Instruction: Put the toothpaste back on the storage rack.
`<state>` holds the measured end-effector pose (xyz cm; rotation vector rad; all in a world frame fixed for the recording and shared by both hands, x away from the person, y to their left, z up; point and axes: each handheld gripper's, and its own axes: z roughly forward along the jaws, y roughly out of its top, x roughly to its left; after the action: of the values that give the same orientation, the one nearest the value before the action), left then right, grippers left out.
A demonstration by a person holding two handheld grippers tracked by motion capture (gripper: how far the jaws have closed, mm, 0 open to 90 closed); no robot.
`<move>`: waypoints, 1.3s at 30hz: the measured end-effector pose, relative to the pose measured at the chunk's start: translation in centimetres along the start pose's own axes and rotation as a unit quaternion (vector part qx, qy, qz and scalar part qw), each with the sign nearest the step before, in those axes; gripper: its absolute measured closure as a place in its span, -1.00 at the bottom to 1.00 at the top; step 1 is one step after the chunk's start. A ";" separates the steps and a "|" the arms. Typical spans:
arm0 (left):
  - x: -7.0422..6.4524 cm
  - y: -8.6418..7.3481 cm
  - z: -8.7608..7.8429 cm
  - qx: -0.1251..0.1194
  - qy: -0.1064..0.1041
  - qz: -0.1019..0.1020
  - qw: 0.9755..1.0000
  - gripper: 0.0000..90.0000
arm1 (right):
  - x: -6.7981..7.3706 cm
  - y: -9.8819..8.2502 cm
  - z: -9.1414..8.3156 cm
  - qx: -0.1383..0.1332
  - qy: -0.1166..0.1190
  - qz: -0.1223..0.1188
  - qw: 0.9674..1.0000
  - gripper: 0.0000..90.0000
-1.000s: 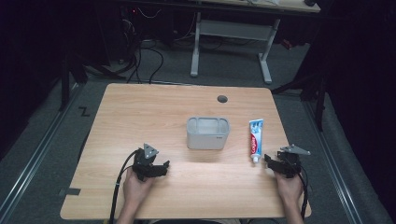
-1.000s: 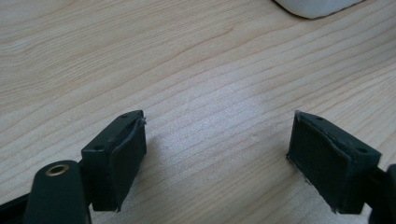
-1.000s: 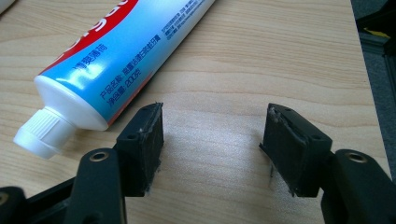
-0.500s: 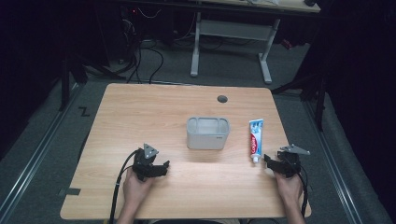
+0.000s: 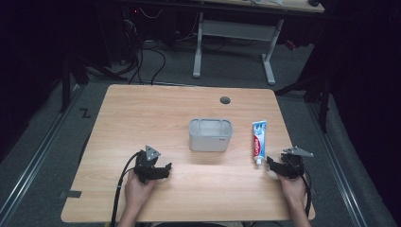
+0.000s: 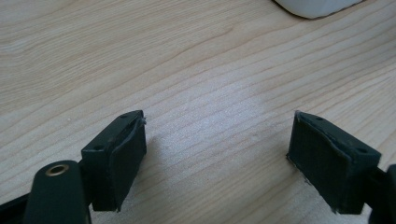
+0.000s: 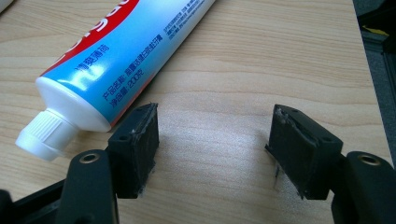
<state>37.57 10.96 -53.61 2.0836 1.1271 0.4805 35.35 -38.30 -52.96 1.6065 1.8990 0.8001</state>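
Resting low, right tongs (image 7: 212,149) agape beside toothpaste (image 7: 126,56)

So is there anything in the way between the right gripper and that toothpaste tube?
Nothing visible. The right gripper sits open beside the capped end of the toothpaste tube, with bare table between its fingers. The grey bin stands off to the side.
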 end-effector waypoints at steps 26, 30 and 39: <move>0.0 0.0 0.0 0.000 0.000 0.000 1.000 -0.57 | 0.7 -0.1 -2.4 -0.042 0.009 -0.004 0.999 -0.08; 0.0 0.0 0.0 0.000 0.000 -0.001 1.000 -0.57 | 1.0 0.1 -2.6 -0.046 0.017 -0.010 0.999 -0.08; 0.0 0.0 0.0 0.000 0.000 -0.001 1.000 -0.57 | 1.8 0.8 -2.9 -0.057 0.034 -0.013 0.998 -0.08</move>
<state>37.57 10.95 -53.62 2.0828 1.1279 0.4797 33.52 -36.73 -50.48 1.4994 1.8817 0.9451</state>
